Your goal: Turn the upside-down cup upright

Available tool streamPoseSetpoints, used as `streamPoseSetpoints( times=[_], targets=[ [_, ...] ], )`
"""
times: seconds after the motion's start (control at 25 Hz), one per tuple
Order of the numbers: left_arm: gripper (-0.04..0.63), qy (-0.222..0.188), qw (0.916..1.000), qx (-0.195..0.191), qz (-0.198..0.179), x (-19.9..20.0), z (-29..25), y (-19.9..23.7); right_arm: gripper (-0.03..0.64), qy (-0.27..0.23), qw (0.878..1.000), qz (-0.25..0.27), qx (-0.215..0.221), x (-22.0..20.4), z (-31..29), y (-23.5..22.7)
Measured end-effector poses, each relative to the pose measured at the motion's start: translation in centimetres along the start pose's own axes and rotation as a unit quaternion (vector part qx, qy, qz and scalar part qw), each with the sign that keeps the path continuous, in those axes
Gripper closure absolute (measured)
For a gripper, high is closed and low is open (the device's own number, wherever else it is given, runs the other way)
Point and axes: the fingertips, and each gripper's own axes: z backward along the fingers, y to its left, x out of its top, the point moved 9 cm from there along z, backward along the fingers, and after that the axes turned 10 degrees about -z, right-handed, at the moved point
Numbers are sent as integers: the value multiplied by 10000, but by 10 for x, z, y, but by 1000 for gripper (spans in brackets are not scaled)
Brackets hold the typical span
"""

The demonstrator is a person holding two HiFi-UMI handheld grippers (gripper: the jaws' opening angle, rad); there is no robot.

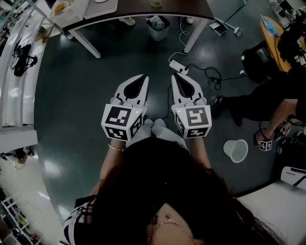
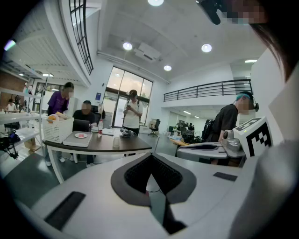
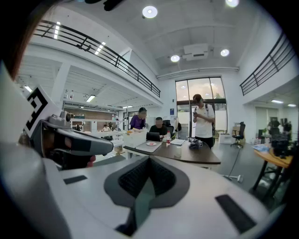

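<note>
A small pale cup point(image 2: 116, 142) stands on the dark table point(image 2: 135, 148) far ahead, also seen as the cup point(image 3: 178, 151) in the right gripper view; too small to tell which way up it is. In the head view the cup point(image 1: 156, 4) shows at the table's near edge point(image 1: 143, 15). My left gripper point(image 1: 142, 79) and right gripper point(image 1: 174, 78) are held side by side at waist height over the floor, well short of the table. Both are shut with nothing between their jaws, as the left gripper point(image 2: 150, 156) and the right gripper point(image 3: 149, 158) show in their own views.
A waste bin point(image 1: 158, 27) sits under the table; a power strip point(image 1: 179, 67) with cables lies on the floor ahead. A clear plastic container point(image 1: 235, 150) lies on the floor at right, near a person in black point(image 1: 267, 100). A white basket point(image 2: 57, 129) and tray point(image 2: 78, 138) rest on the table, with people behind it.
</note>
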Motion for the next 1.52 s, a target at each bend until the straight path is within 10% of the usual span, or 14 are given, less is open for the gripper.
streamPoseSetpoints(
  times=[1.0, 1.52],
  targets=[
    [592, 227, 9995, 209, 120, -2, -74, 2, 598, 88, 9998, 123, -88, 1, -45, -70],
    [592, 213, 9997, 9, 85, 17, -167, 79, 598, 154, 9995, 83, -260, 26, -149, -109]
  ],
)
